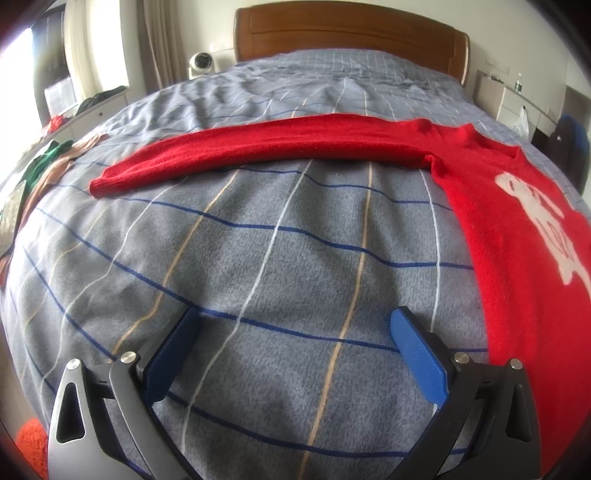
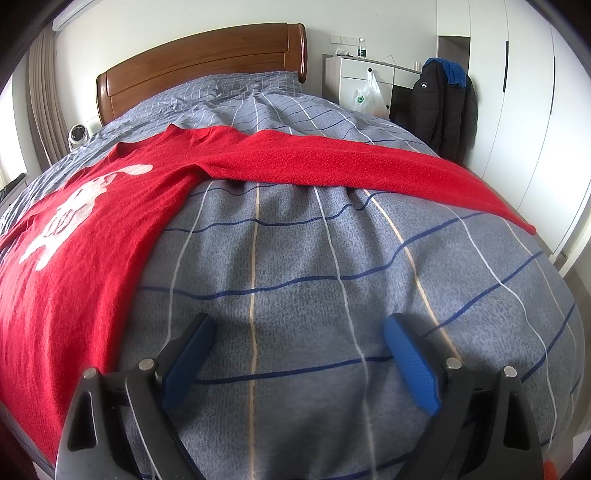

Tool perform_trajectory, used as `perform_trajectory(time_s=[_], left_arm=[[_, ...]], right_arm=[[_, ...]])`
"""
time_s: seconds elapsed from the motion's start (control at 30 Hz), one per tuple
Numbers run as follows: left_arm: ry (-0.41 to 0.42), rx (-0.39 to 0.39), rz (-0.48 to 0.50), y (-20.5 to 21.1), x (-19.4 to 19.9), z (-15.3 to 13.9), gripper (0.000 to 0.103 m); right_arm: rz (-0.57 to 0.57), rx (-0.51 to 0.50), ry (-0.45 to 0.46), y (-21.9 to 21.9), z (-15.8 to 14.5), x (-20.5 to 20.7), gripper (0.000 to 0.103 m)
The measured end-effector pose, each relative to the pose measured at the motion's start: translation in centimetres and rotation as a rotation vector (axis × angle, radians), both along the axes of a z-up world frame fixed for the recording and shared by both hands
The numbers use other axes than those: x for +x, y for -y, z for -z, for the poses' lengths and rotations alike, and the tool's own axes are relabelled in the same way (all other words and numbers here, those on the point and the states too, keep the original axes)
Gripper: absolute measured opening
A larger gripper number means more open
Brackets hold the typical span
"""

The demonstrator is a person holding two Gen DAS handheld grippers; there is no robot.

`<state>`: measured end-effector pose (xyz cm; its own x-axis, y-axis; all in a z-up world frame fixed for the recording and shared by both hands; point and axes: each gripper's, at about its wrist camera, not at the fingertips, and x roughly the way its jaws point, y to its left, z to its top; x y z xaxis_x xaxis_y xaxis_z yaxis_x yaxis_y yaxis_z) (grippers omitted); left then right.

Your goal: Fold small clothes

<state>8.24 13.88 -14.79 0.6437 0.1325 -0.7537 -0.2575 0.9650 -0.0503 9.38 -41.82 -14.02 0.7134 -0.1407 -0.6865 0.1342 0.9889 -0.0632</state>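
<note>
Red knit sweater (image 1: 517, 229) occupies the right side and upper middle of the left wrist view, lying flat on the grey checked bedcover (image 1: 258, 240). One sleeve (image 1: 258, 147) extends straight toward the left of the frame, with its cuff at centre left. No fold is visible: the garment appears fully spread, so folding is judged not yet started. The left gripper (image 1: 295, 332) sits at the bottom of the frame with its blue pads wide apart, holding nothing, over bare cover just beside the sweater's side edge. Other clothes (image 1: 55, 162), green and tan, lie at the left edge of the frame, well apart from the sleeve. An orange item shows at lower left; its nature cannot be determined. A wooden headboard (image 1: 351, 33) closes the top of the frame.

Right wrist view: the sweater body with its white motif (image 2: 74, 210) fills the left side, and the other sleeve (image 2: 369, 166) runs toward the right, its cuff near the bed edge. The right gripper (image 2: 299, 336) is likewise spread open and empty, over bare cover. Nothing lies on the sweater or between either gripper and a sleeve. A dark jacket (image 2: 443, 107), a plastic bag and a cabinet stand at upper right, off the bed.
</note>
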Motion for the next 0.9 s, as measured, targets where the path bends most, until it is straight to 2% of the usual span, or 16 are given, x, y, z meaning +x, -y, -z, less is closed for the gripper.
perform_trajectory(time_s=[0.9], left_arm=[[0.001,0.002,0.0,0.11,-0.01,0.03,0.102]], right_arm=[[0.001,-0.007,0.0,-0.1,0.08,-0.01,0.093]])
